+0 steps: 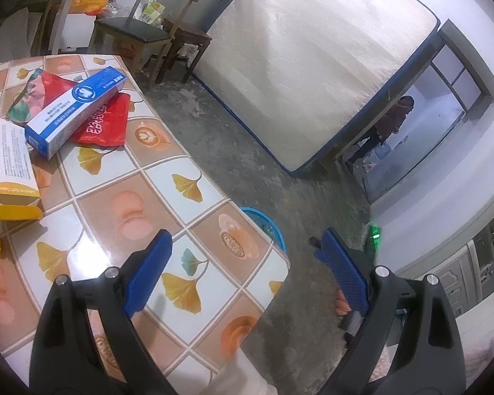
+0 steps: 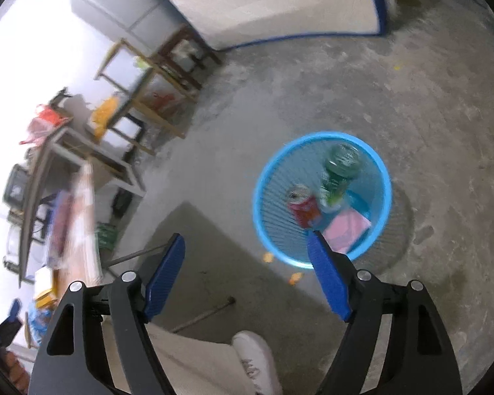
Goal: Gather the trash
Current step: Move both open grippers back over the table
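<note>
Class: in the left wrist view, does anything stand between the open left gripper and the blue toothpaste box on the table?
Nothing visible does. The left gripper is open and empty, and only bare tabletop lies between it and the blue toothpaste box, which rests on a red packet.

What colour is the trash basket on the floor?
Light blue basket, clearest in the right wrist view.

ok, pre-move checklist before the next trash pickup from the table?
1. Left gripper empty, jaws apart: ok.
2. Right gripper empty, jaws apart: ok.
3. Trash left on the table: blue toothpaste box, red packet under it, yellow box: ok.
4. Toothpaste box top free to grasp: ok.
5. Blue basket on the floor, open, holding red can, green bottle, pink item; room left: ok.
6. Left-wrist view sharp: ok. Right-wrist view blurred: not ok.
</note>
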The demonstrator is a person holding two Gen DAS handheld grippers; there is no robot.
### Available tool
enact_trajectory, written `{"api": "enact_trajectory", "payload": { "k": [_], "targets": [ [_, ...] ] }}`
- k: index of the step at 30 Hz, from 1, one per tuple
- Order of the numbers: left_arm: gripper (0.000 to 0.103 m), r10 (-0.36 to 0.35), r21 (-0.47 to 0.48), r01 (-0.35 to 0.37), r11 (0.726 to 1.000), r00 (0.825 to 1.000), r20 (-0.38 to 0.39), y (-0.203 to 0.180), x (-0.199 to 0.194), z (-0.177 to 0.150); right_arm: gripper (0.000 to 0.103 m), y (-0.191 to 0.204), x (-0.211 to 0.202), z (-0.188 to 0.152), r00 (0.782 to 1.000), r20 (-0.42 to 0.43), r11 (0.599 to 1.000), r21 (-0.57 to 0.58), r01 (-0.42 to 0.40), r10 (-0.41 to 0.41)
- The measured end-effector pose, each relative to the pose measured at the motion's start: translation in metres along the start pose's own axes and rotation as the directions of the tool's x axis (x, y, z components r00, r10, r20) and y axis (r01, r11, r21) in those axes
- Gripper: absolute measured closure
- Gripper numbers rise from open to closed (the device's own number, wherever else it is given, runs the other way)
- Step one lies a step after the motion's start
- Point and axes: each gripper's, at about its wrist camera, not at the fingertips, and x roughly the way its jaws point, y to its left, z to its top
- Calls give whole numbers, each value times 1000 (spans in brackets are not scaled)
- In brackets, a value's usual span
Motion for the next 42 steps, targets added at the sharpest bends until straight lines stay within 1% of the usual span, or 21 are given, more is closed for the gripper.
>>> {"api": "enact_trajectory", "payload": {
  "k": [1, 3, 5, 7, 9, 11, 13, 16, 18, 21, 23, 24, 27, 28, 30, 31, 33, 35, 39, 40, 42],
  "targets": [
    [14, 3, 4, -3, 1000, 1000, 4, 1, -2, -1, 24, 14, -12, 0, 1000, 23, 999, -33, -9, 10],
    [14, 15, 8, -15, 1000, 1000, 10, 4, -6, -5, 18, 39, -31, 0, 997, 66, 995, -100, -27, 33],
    [14, 29, 5, -29, 1000, 999, 15, 9, -10, -9, 15, 72, -51, 0, 991, 110, 982, -184, -51, 73],
    [14, 44, -1, -44, 999, 999, 21, 13, -15, -13, 12, 102, -64, -2, 985, 134, 963, -258, -75, 112],
    [14, 62, -4, -62, 998, 998, 28, 19, -21, -17, 9, 134, -74, -9, 978, 142, 936, -339, -97, 153],
    [13, 84, -6, -84, 996, 996, 34, 24, -27, -21, 7, 164, -78, -19, 973, 132, 900, -419, -118, 189],
    [12, 107, -5, -106, 994, 994, 39, 28, -33, -26, 6, 193, -75, -33, 971, 98, 855, -499, -141, 217],
    [10, 148, -1, -149, 989, 988, 41, 34, -40, -34, 6, 226, -61, -54, 977, 31, 800, -580, -154, 211],
    [10, 192, 4, -193, 981, 981, 38, 38, -43, -41, 6, 241, -50, -68, 982, -9, 779, -608, -154, 187],
    [10, 273, 28, -273, 961, 962, 33, 42, -47, -53, 6, 254, -30, -87, 990, -63, 758, -638, -139, 129],
    [10, 332, 38, -334, 942, 943, 33, 46, -50, -63, 6, 261, -19, -103, 991, -95, 740, -659, -136, 97],
    [10, 347, 36, -348, 937, 937, 33, 48, -51, -66, 6, 264, -13, -107, 990, -109, 732, -668, -137, 85],
    [10, 398, -7, -398, 917, 917, 22, 60, -54, -77, 6, 272, 1, -126, 989, -140, 704, -698, -130, 44],
    [10, 422, -27, -421, 906, 906, 20, 65, -55, -81, 6, 276, 4, -131, 989, -147, 694, -710, -123, 25],
    [10, 451, -46, -449, 892, 893, 16, 72, -57, -87, 6, 282, 9, -141, 988, -156, 679, -724, -121, 9],
    [10, 468, -51, -467, 883, 883, 14, 75, -59, -91, 6, 285, 11, -145, 987, -162, 672, -730, -122, 3],
    [10, 517, -62, -515, 855, 856, 10, 81, -61, -97, 6, 289, 13, -151, 986, -169, 661, -740, -124, -5],
    [10, 549, -69, -547, 834, 836, 9, 84, -63, -102, 6, 296, 19, -157, 984, -176, 649, -751, -119, -24],
    [10, 578, -113, -576, 809, 816, -16, 93, -62, -108, 6, 304, 27, -168, 982, -183, 629, -769, -112, -48],
    [10, 590, -119, -588, 800, 807, -13, 94, -61, -110, 6, 305, 29, -170, 981, -185, 626, -772, -113, -52],
    [9, 625, -107, -622, 776, 781, -3, 93, -59, -112, 6, 307, 33, -175, 980, -191, 627, -771, -111, -61]
  ]
}}
